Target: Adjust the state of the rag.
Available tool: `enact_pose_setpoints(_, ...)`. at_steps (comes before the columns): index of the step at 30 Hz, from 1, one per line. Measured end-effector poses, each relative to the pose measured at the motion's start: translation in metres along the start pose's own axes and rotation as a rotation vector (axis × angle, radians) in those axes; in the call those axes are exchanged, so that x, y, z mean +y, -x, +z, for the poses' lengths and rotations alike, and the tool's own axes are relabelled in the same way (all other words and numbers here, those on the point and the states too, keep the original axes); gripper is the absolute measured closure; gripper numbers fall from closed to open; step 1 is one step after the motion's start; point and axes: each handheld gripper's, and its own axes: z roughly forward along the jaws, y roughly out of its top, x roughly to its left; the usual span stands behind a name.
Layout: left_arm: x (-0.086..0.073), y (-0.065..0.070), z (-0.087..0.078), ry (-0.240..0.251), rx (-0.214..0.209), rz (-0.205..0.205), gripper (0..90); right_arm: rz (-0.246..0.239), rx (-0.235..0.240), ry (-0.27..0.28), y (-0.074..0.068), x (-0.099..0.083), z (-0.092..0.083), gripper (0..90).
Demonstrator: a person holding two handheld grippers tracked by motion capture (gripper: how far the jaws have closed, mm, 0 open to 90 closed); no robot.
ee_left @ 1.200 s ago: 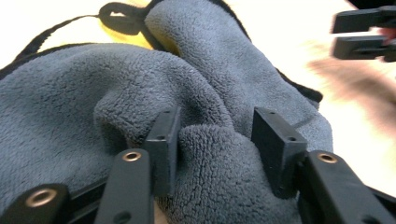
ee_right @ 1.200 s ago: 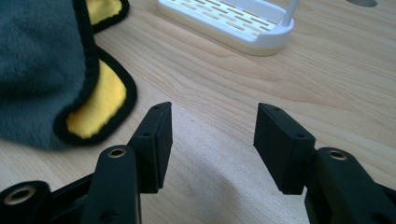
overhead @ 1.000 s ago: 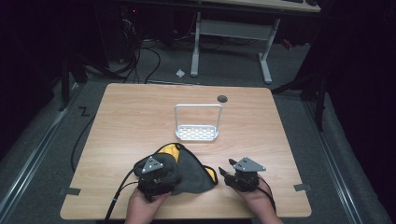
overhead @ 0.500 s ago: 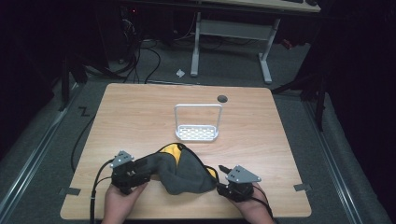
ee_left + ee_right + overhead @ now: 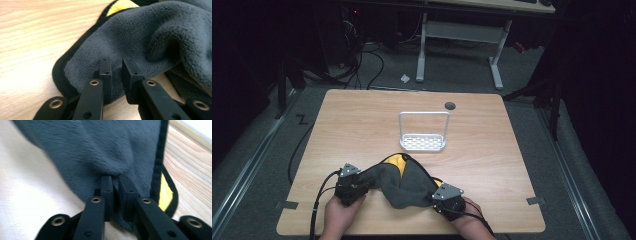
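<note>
Step in hand: I judge this as the take-up of a grey cloth (image 5: 399, 182) by two opposite edges, ahead of spreading or folding it.
Left gripper (image 5: 115, 65): its jaws have just been closing; the cloth's edge lies between them. A narrow gap remains, and I read the pads as pinching the fleece near the corner, though the bite looks shallow.
Right gripper (image 5: 115, 181): jaws have just been closing and now stand nearly together, clamped on a pleat of the cloth close to its black hem.
Location of cloth: near edge of the wooden table (image 5: 512, 150), bunched in a hump between the two grippers, touching both. In the high view the left gripper (image 5: 353, 181) sits at its left end, the right gripper (image 5: 443, 195) at its right.
Appearance of cloth: dark grey fleece face, yellow reverse (image 5: 397, 161) showing where it is turned over, black bound edge, rounded corners. Limp and creased.
Other item: white wire rack (image 5: 423, 134) stands farther back, well apart.
Next move, my judgement: lift both ends together and draw them apart evenly; the left hold needs confirming first, or that corner may slip.
</note>
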Motion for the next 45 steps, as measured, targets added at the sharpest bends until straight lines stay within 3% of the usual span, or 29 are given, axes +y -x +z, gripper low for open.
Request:
enact_pose_setpoints(3,-0.002,0.011,0.002,-0.018,-0.039,0.016,79.8,0.031,-0.060,-0.014,0.017,-0.001,0.002,86.6)
enact_pose_setpoints(4,-0.002,0.011,0.002,-0.018,-0.039,0.016,80.1,0.031,-0.060,-0.014,0.017,-0.001,0.002,86.6)
enact_pose_setpoints(5,-0.004,0.022,0.004,-0.030,-0.082,0.024,80.2,0.039,-0.128,-0.023,0.035,-0.003,0.004,86.5)
enact_pose_setpoints(6,-0.005,0.029,0.006,-0.037,-0.104,0.034,80.1,0.064,-0.156,-0.027,0.046,-0.004,0.005,86.5)
enact_pose_setpoints(8,-0.006,0.044,0.009,-0.059,-0.147,0.061,80.1,0.107,-0.180,-0.026,0.068,-0.007,0.007,86.2)
enact_pose_setpoints(9,-0.006,0.044,0.009,-0.059,-0.147,0.061,80.1,0.107,-0.180,-0.026,0.068,-0.007,0.007,86.2)
enact_pose_setpoints(10,-0.007,0.052,0.011,-0.066,-0.166,0.076,80.0,0.131,-0.209,-0.029,0.084,-0.008,0.009,85.1)
enact_pose_setpoints(11,-0.008,0.059,0.013,-0.075,-0.189,0.090,80.0,0.131,-0.209,-0.029,0.084,-0.008,0.009,85.1)
enact_pose_setpoints(12,-0.009,0.072,0.016,-0.089,-0.215,0.113,78.6,0.155,-0.214,-0.020,0.095,-0.009,0.009,81.1)
enact_pose_setpoints(13,-0.009,0.072,0.016,-0.089,-0.215,0.113,76.7,0.172,-0.210,-0.018,0.097,-0.010,0.007,78.5)
enact_pose_setpoints(16,-0.006,0.080,0.013,-0.089,-0.232,0.129,72.6,0.169,-0.220,0.027,0.094,-0.008,-0.006,72.3)
enact_pose_setpoints(17,-0.005,0.079,0.010,-0.078,-0.235,0.133,72.6,0.169,-0.220,0.027,0.094,-0.008,-0.006,72.3)
enact_pose_setpoints(18,0.000,0.074,0.003,-0.046,-0.236,0.119,71.2,0.169,-0.210,0.069,0.087,-0.005,-0.018,70.9)
enact_pose_setpoints(19,0.000,0.074,0.003,-0.046,-0.236,0.119,70.9,0.169,-0.210,0.069,0.087,-0.005,-0.018,70.9)
enact_pose_setpoints(20,0.002,0.070,-0.001,-0.028,-0.234,0.113,70.5,0.159,-0.197,0.100,0.079,-0.002,-0.029,70.5)
enact_pose_setpoints(22,0.010,0.052,-0.014,0.027,-0.179,0.083,70.3,0.161,-0.171,0.132,0.070,0.001,-0.040,70.6)
enact_pose_setpoints(24,0.020,0.038,-0.017,0.063,-0.128,0.071,70.4,0.152,-0.137,0.152,0.058,0.002,-0.048,70.4)
enact_pose_setpoints(26,0.033,0.023,-0.008,0.072,-0.099,0.032,71.2,0.127,-0.105,0.165,0.046,0.005,-0.052,69.3)
enact_pose_setpoints(29,0.051,0.017,0.022,0.033,-0.092,0.047,75.0,0.109,-0.052,0.174,0.030,0.013,-0.050,69.4)
enact_pose_setpoints(31,0.056,0.017,0.042,-0.015,-0.100,0.051,76.5,0.091,-0.022,0.147,0.021,0.015,-0.042,70.7)
enact_pose_setpoints(33,0.056,0.023,0.055,-0.055,-0.126,0.076,77.6,0.063,-0.019,0.087,0.016,0.012,-0.029,71.1)
enact_pose_setpoints(35,0.051,0.029,0.061,-0.091,-0.131,0.103,78.8,0.053,-0.029,0.031,0.017,0.006,-0.019,72.7)
enact_pose_setpoints(37,0.046,0.034,0.058,-0.087,-0.129,0.127,79.5,0.047,-0.064,-0.017,0.024,-0.001,-0.013,73.9)
enact_pose_setpoints(39,0.039,0.039,0.051,-0.095,-0.124,0.154,80.3,0.072,-0.082,-0.051,0.035,-0.008,-0.011,74.3)
enact_pose_setpoints(42,0.022,0.047,0.035,-0.096,-0.104,0.208,81.2,0.109,-0.126,-0.061,0.051,-0.016,-0.013,74.3)
enact_pose_setpoints(45,0.006,0.051,0.021,-0.086,-0.103,0.216,81.2,0.126,-0.159,-0.064,0.061,-0.018,-0.012,74.2)
